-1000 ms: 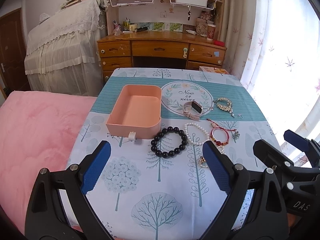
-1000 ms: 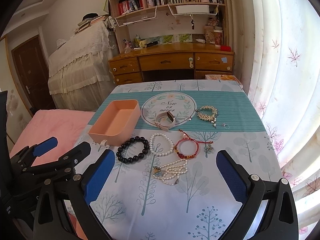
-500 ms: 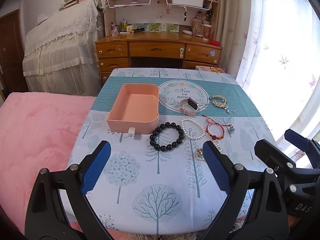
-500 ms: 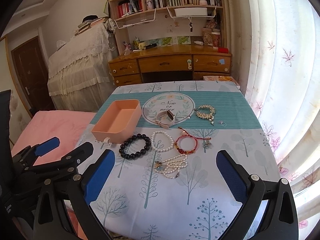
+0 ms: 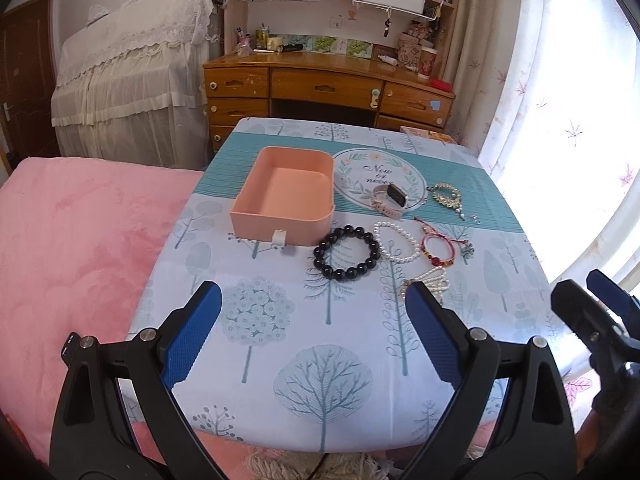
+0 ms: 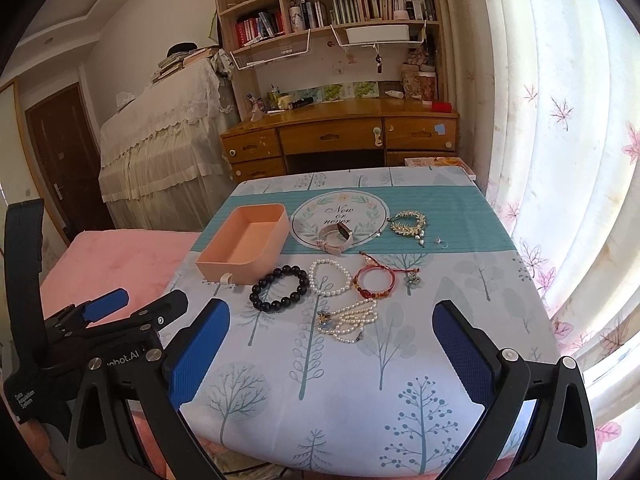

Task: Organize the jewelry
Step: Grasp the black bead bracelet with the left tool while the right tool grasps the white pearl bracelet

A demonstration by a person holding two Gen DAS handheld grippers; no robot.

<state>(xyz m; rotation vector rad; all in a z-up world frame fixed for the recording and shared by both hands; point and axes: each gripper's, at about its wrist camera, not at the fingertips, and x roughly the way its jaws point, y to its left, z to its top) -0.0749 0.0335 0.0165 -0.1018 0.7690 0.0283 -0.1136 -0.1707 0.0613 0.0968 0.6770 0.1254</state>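
Both claws released, empty. Black bead bracelet, frame centre: light, rigid beads, slippery; pinch across one side.

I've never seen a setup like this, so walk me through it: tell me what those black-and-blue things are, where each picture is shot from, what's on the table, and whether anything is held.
No robot here: a person holds a two-finger claw in each hand, each carrying a fisheye camera looking along its fingers. One picture comes from the left claw, the other from the right claw. Both are open and hold nothing. On the tree-print tablecloth lie an empty pink box, a black bead bracelet, a pearl bracelet, a red cord bracelet, a heap of pearl strands, a gold leaf bracelet and a watch.
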